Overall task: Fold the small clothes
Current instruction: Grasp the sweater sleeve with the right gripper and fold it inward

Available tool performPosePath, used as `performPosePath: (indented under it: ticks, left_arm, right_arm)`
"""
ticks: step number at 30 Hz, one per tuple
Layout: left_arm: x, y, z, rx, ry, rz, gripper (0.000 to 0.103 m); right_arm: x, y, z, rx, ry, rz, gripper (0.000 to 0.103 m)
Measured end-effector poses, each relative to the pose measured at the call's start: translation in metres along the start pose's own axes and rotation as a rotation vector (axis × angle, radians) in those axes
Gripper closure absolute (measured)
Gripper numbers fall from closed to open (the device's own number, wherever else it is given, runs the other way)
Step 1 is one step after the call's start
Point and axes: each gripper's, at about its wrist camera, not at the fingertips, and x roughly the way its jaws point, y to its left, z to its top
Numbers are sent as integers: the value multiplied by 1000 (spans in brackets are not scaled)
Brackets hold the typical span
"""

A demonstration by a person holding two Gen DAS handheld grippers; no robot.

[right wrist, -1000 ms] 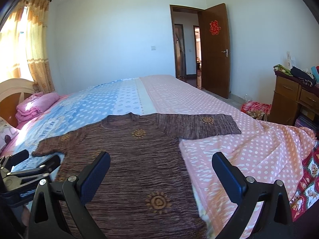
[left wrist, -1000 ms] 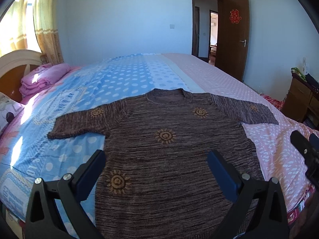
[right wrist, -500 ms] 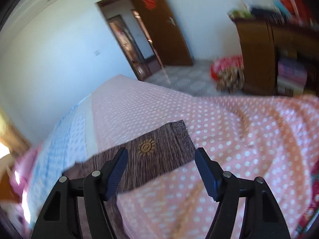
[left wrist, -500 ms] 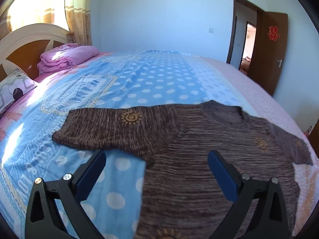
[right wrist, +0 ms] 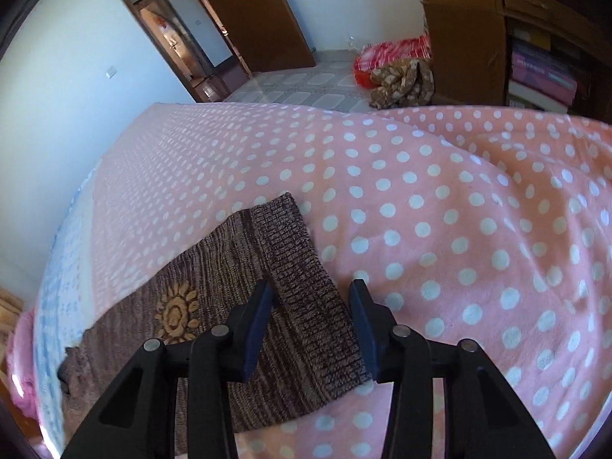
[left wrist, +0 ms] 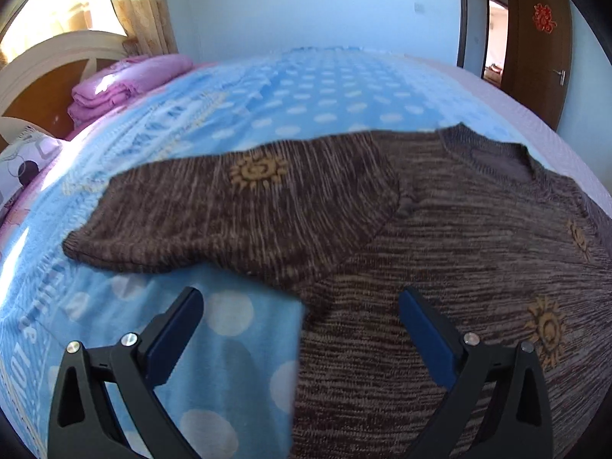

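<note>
A brown knit short-sleeved sweater [left wrist: 440,252] with orange sun motifs lies flat, front up, on the bed. In the left wrist view its left sleeve [left wrist: 229,206] stretches out over the blue dotted blanket. My left gripper [left wrist: 300,317] is wide open and empty, hovering just short of the sleeve's underarm. In the right wrist view the other sleeve [right wrist: 244,306] lies on the pink dotted blanket. My right gripper [right wrist: 311,311] is partly open, its jaws either side of the ribbed sleeve cuff [right wrist: 306,275], right above it.
The blue blanket [left wrist: 306,91] and pink blanket [right wrist: 440,199] cover the bed. Folded pink bedding [left wrist: 126,84] and a headboard [left wrist: 49,76] lie at the far left. A wooden cabinet [right wrist: 497,38], an open door [right wrist: 264,19] and a cloth heap [right wrist: 397,72] on the floor are beyond the bed's right edge.
Both grippers swung outward from the sweater's middle, left toward the left sleeve, right toward the right sleeve. The right gripper came close over the cuff and its jaws narrowed.
</note>
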Motion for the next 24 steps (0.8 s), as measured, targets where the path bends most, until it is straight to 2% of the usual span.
performPosePath:
  ticks: [1,3,4,6,10,12,15,20,24]
  left_arm:
    - [2,0,0,-4,11,-2,0]
    - [5,2,0,-16,26,-22,0]
    - [6,4,-1,-28,31,-34,0]
    - [8,9,-1,-57,43,-63,0]
    - [10,14,-3,-97,47,-99,0]
    - [11,11,-3,-92,43,-93,0]
    - [11,12,-3,-97,39,-101,0]
    - [11,16,-4,-107,29,-115,0]
    - [11,20,-4,-122,19,-139,0]
  right_arm:
    - [4,4,1,-32,3,-14,59]
    - [7,10,2,-92,10,-55,73]
    - [8,12,3,-116,12,-70,74]
    - [6,12,3,-140,19,-52,94]
    - [-3,21,6,-167,32,-45,97]
    - [-21,35,7,-190,-10,-38,97]
    - [-50,68,2,-246,-55,28,97]
    - [-93,157,-34,-379,-69,191,97]
    - [-104,242,-91,-501,-44,310,97]
